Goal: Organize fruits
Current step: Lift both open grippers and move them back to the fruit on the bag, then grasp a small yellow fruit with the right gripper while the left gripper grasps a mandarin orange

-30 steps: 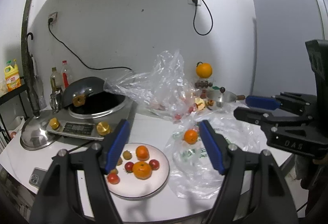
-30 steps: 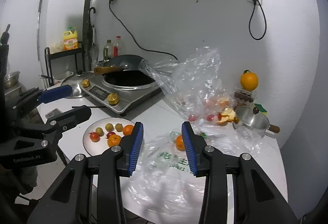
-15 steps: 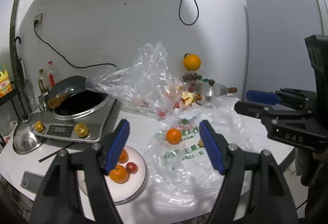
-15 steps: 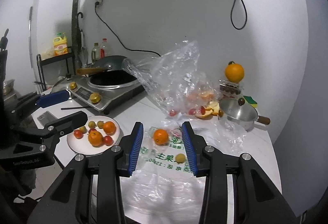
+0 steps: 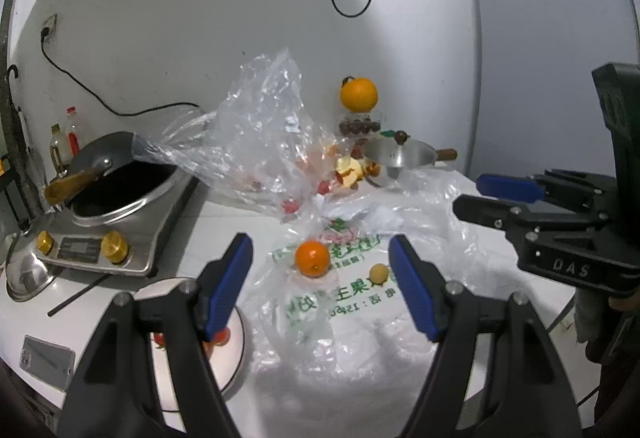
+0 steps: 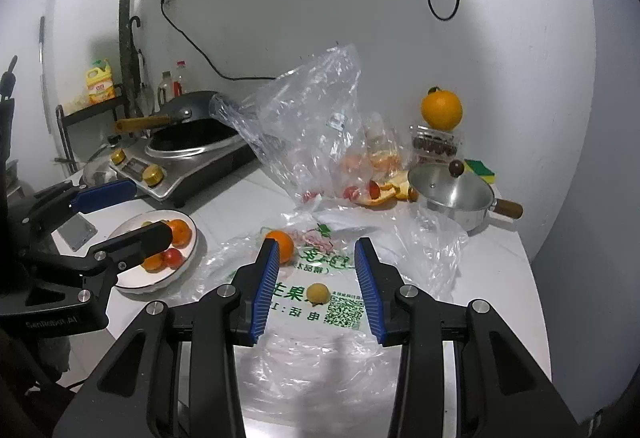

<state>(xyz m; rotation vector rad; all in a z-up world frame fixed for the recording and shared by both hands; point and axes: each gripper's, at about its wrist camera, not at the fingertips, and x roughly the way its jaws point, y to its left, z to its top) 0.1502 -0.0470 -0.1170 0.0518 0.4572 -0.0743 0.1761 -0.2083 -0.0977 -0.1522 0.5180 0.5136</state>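
Tangerine [image 5: 312,258] lies on the printed bag [image 5: 340,302], ahead of and between the left gripper [image 5: 320,282] fingers, apart and empty; a small yellow fruit [image 6: 318,293] sits between the right gripper [image 6: 316,288] fingers, narrower apart, also empty. Slick film could bunch into a pinch and roll either fruit. The plate [image 6: 188,258], left, has open room; table edge is near.

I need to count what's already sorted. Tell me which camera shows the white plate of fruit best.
The right wrist view: the white plate shows most of its rim, with oranges and a red fruit, only partly crossed by the left gripper. In the left wrist view, the plate is mostly hidden behind that gripper's finger.
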